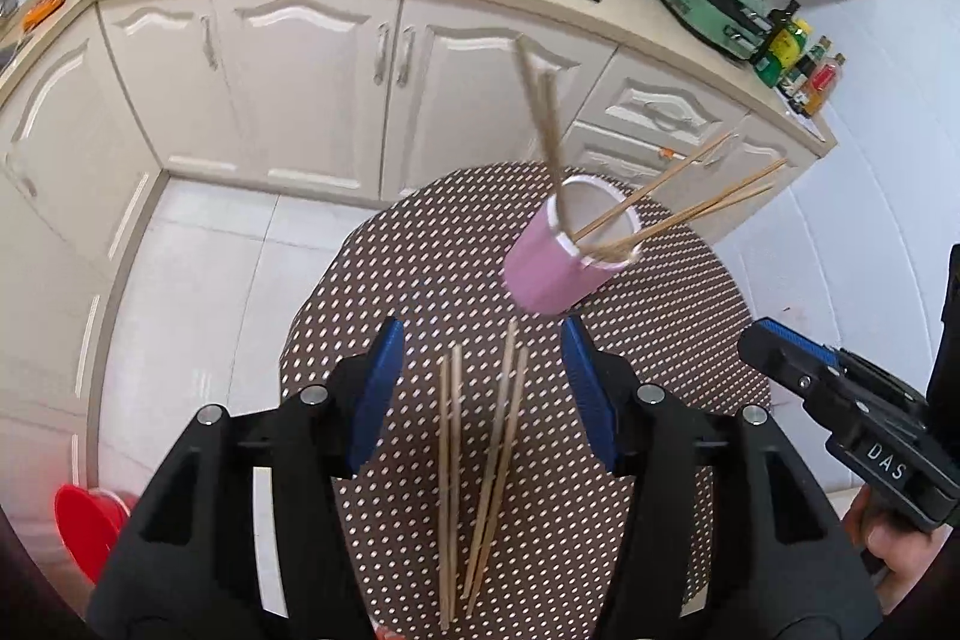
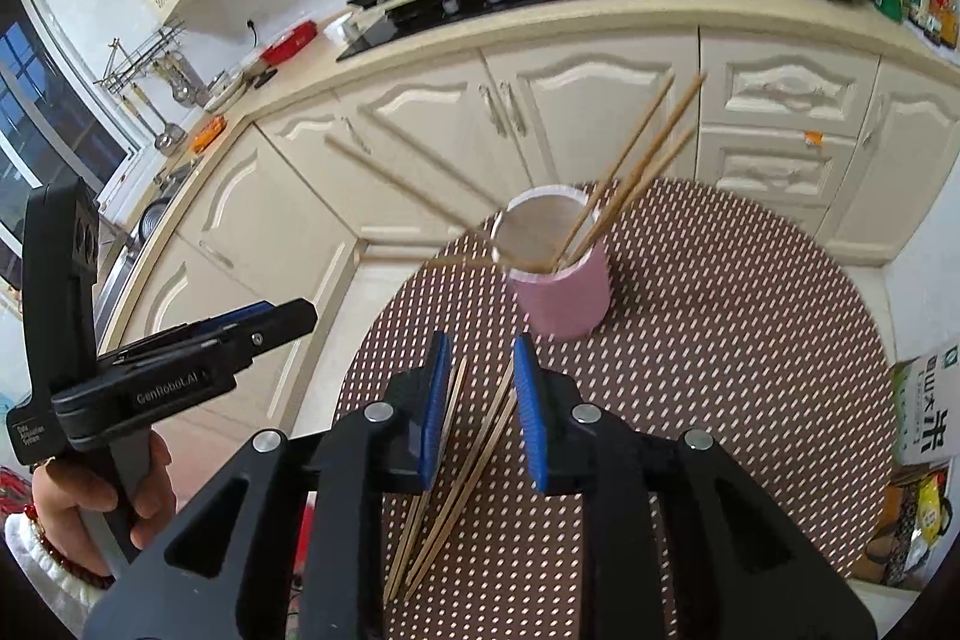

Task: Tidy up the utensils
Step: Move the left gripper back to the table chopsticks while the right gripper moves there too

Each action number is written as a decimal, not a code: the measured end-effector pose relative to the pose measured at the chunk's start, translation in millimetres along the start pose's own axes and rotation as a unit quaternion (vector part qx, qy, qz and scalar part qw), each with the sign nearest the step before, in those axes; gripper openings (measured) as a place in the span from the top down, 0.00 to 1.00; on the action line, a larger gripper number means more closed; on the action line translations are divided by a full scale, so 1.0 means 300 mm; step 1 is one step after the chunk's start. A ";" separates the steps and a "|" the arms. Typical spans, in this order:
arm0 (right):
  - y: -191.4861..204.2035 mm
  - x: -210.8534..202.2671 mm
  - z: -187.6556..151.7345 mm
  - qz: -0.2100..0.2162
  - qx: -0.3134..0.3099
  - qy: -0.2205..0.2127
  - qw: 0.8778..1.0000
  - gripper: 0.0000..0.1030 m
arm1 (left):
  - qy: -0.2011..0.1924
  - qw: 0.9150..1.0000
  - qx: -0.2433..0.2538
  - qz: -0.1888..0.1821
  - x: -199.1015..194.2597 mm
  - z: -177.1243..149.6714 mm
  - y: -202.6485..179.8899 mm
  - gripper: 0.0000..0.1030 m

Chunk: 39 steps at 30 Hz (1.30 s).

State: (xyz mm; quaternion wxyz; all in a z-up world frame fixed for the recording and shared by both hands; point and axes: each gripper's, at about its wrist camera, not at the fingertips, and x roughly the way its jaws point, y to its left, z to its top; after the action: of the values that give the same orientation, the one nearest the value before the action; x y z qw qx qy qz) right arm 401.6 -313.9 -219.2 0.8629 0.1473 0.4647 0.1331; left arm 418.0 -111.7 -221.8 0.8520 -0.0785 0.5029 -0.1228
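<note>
The left claw (image 1: pixel 480 340) stands apart over four loose chopsticks (image 1: pixel 480 472) lying on the dotted counter (image 1: pixel 660 370). The right claw (image 2: pixel 480 358) is slightly apart, empty. Just beyond stands a pink cup (image 1: pixel 558 262) holding more chopsticks.

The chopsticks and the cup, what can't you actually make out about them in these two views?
- Loose chopsticks: near ends run off the bottom edge in the left wrist view; in the right wrist view the right tool covers parts, so the count is uncertain.
- Pink cup: its base and the chopstick tips inside are hidden by its wall in both views.
- Blurred chopsticks at the cup's rim: motion blur hides how many and whether they have settled.
</note>
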 end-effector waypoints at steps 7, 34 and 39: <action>-0.005 0.093 -0.089 0.007 0.013 0.045 0.999 0.80 | 0.041 0.999 -0.020 0.016 0.091 -0.075 0.072 0.48; -0.085 0.467 -0.141 -0.001 0.054 0.173 0.984 0.80 | 0.171 0.982 0.013 0.074 0.557 -0.150 0.095 0.48; -0.081 0.506 -0.124 -0.012 0.051 0.182 0.982 0.80 | 0.172 0.982 0.023 0.074 0.584 -0.118 0.073 0.47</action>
State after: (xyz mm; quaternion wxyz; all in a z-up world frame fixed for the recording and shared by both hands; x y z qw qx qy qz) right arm 453.5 -275.7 -363.6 0.7565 0.1594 0.6221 0.1236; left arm 471.3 -141.5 -391.3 0.7611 0.0006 0.6434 -0.0821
